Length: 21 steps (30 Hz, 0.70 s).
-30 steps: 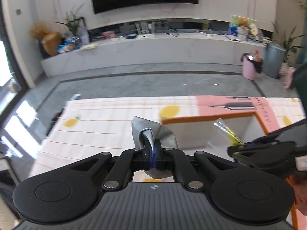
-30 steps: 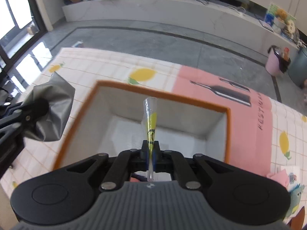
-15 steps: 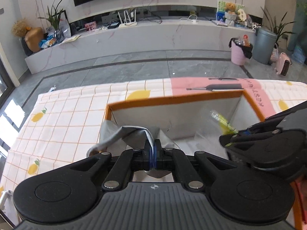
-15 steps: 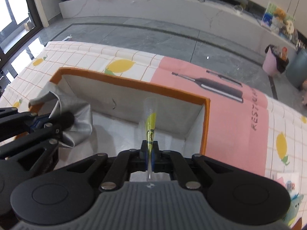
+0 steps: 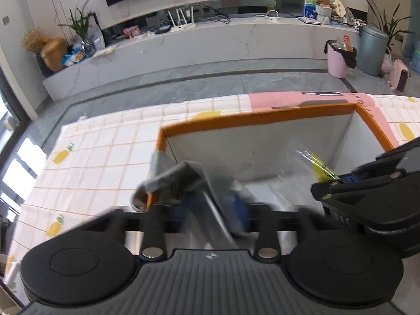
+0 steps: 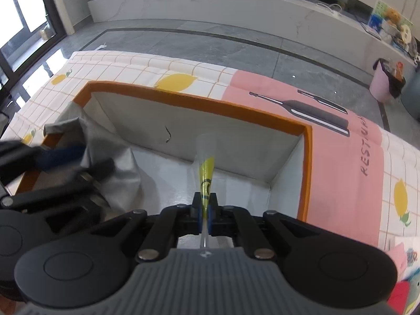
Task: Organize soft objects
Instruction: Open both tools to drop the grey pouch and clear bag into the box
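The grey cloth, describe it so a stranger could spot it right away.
Find the orange-rimmed box on the lemon tablecloth. The grey cloth drapes over its left wall, down inside. Unlike the clear yellow-printed wrapper nearby, it is dull, opaque and crumpled.

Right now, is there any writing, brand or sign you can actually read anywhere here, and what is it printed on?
"RESTAUR": dark capitals on the pink band of the lemon-print checked tablecloth, cut off at the frame edge; the last letters are uncertain.
Black mark on the yellow-and-clear plastic wrapper: a drawing, no words readable.
Small emblem on the right gripper's grey body: too small to read.
Colourful card at the table's corner: blurred.
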Tool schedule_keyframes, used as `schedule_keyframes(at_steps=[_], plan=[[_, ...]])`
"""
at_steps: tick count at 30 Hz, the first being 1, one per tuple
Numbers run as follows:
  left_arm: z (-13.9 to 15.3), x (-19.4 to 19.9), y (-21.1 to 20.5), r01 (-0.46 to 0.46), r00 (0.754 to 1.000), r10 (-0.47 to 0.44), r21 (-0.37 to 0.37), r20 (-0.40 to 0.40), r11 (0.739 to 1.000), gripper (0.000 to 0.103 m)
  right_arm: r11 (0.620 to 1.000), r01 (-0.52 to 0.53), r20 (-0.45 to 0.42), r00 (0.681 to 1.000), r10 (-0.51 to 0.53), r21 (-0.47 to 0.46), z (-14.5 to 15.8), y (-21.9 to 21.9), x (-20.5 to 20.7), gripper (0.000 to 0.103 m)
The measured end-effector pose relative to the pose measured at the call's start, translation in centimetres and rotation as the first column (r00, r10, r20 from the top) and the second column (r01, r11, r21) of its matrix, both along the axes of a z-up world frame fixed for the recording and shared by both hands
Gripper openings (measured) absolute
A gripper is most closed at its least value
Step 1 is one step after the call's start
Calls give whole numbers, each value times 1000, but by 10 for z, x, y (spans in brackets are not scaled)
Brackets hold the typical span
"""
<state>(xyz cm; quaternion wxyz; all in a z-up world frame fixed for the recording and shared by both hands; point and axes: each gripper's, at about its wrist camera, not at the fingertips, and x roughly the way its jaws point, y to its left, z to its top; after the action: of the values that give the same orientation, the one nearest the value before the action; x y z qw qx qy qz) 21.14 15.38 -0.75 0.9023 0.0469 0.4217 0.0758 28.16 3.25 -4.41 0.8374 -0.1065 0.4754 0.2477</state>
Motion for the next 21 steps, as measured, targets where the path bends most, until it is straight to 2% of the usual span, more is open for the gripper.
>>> schedule_keyframes(at_steps=[3, 6, 9, 13, 14, 17, 18, 21], plan=[[7, -1, -1, 4, 1000, -5, 22, 19, 1000, 65, 1000, 20, -4, 1000, -20, 17, 3, -2, 0, 1], [14, -4, 1, 19, 999, -19, -4, 30, 1000, 74, 999, 36, 6, 999, -36, 23, 6, -4, 0, 2], [22, -10, 6, 0, 997, 2, -24, 77, 1000, 74, 997, 64, -2, 998, -64, 45, 9, -7, 1, 3], [29, -16, 15, -37, 993, 48, -105, 104, 994, 74, 995, 88, 2, 996, -89, 49, 11, -6, 1, 7], [31, -16, 16, -39, 993, 51, -116, 104, 992, 74, 994, 92, 5, 996, -92, 52, 12, -6, -1, 9], [36, -17, 20, -47, 992, 62, -138, 107, 989, 75, 993, 93, 12, 995, -94, 75, 16, -7, -4, 25], [37, -18, 21, -50, 992, 65, -141, 108, 989, 75, 992, 101, 15, 995, -102, 76, 18, -7, -4, 35], [40, -19, 20, -59, 992, 72, -122, 101, 991, 76, 991, 110, 5, 994, -111, 77, 22, -10, -6, 38]])
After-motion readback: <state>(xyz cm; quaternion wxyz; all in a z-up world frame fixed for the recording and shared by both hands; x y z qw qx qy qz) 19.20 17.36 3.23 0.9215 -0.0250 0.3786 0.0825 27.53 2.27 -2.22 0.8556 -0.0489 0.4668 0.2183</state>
